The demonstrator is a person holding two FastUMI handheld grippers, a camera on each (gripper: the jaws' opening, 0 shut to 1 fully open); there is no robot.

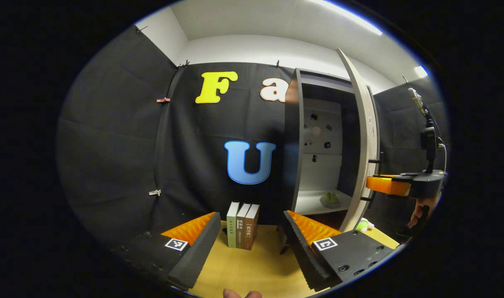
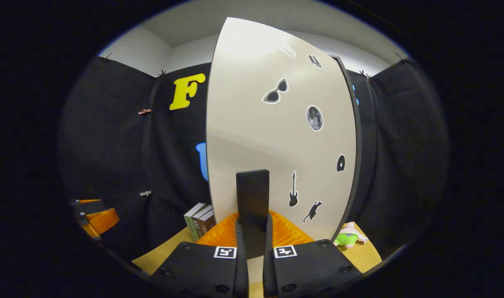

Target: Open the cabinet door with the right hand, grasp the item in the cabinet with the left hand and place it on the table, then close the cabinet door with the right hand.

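My right gripper (image 2: pixel 252 244) has its fingers pinched on the door handle (image 2: pixel 252 207), a dark upright bar on the cabinet door (image 2: pixel 277 124). From the left gripper view, the same gripper (image 1: pixel 390 185) sits at the door's edge, far right. My left gripper (image 1: pixel 252 244) hangs with fingers spread wide and nothing between them, above the table (image 1: pixel 252 269).

The door stands swung open. The item (image 1: pixel 330 199), small, pale green and too blurred to name, lies on the cabinet's (image 1: pixel 295 145) bottom shelf, ahead and to the right of my left fingers, past the right one. Its long axis I cannot tell. The left gripper is free, so I judge the reach is its job.

Three books (image 1: pixel 243 225) stand far on the table; their spine writing is too small to read. A plush toy (image 2: pixel 348 236) lies right of the door.
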